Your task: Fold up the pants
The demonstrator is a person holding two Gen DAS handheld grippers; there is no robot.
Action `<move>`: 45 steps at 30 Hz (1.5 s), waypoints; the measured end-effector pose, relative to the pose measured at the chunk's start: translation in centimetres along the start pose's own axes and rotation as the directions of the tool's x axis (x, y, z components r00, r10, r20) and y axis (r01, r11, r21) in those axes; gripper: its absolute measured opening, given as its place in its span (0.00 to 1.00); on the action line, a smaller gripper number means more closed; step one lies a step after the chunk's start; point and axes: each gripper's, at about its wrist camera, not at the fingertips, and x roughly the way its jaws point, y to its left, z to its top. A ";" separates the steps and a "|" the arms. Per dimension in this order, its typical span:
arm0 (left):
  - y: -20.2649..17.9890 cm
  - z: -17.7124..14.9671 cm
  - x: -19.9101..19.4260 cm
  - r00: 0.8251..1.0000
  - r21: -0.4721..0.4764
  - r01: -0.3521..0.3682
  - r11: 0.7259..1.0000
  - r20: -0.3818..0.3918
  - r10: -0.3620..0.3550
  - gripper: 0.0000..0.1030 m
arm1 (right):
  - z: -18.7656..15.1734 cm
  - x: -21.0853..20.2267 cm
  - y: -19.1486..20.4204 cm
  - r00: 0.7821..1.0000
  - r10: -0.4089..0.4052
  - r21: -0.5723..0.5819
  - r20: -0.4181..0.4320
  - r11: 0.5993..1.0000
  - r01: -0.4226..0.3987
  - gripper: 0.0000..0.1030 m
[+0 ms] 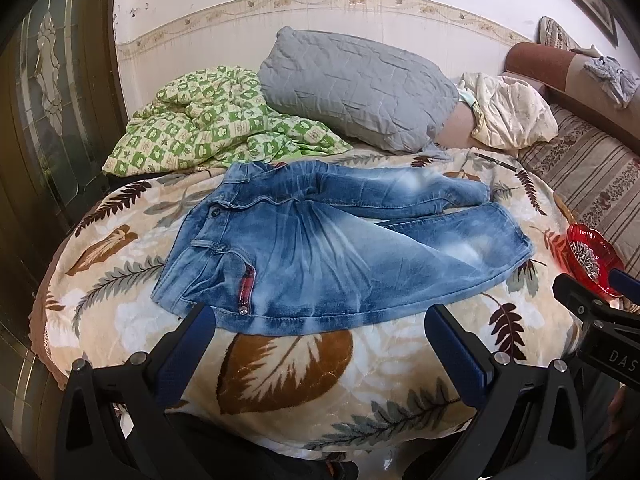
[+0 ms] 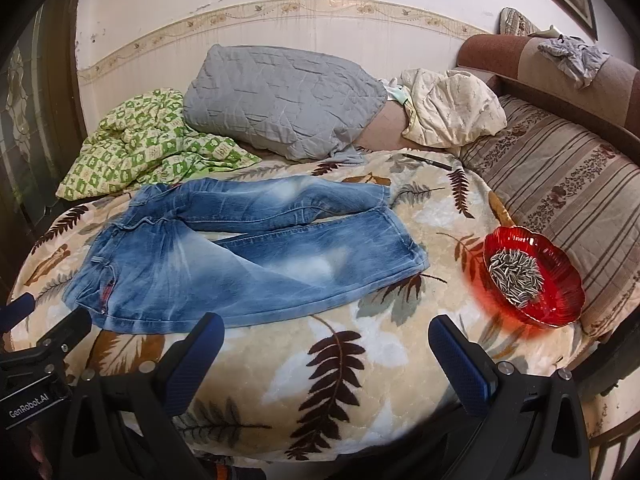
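Folding appears not yet begun: the left gripper and right gripper both hang wide open and empty above the blanket, short of the jeans. The faded blue jeans lie unfolded across the blanket, waist left, legs splayed apart toward the right near a red bowl. Next move, in my judgement: seize the near waist and hem and bring one leg onto the other.

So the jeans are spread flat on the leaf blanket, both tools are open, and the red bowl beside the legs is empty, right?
Not quite. The red bowl isn't empty; it holds striped seeds, clearest in the right wrist view. The rest stands: the jeans lie spread on the leaf blanket, and the left tool and right tool are open.
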 end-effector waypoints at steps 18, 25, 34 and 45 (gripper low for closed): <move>-0.1 0.0 0.3 1.000 0.001 0.000 1.000 0.010 0.000 1.00 | -0.3 0.5 0.0 1.000 0.002 0.002 -0.012 1.000 -0.002 1.00; -0.3 0.0 0.4 1.000 0.007 -0.004 1.000 0.013 0.004 1.00 | -0.3 0.7 0.0 1.000 0.002 0.000 -0.016 1.000 -0.002 1.00; -0.4 0.1 0.7 1.000 0.019 0.000 1.000 0.004 0.000 1.00 | -0.3 0.9 0.1 1.000 0.001 -0.005 -0.021 1.000 -0.001 1.00; -0.6 2.3 3.3 0.989 0.056 0.150 0.987 -0.023 -0.149 1.00 | 0.3 3.0 -2.6 0.990 0.134 0.014 -0.036 0.991 -0.133 1.00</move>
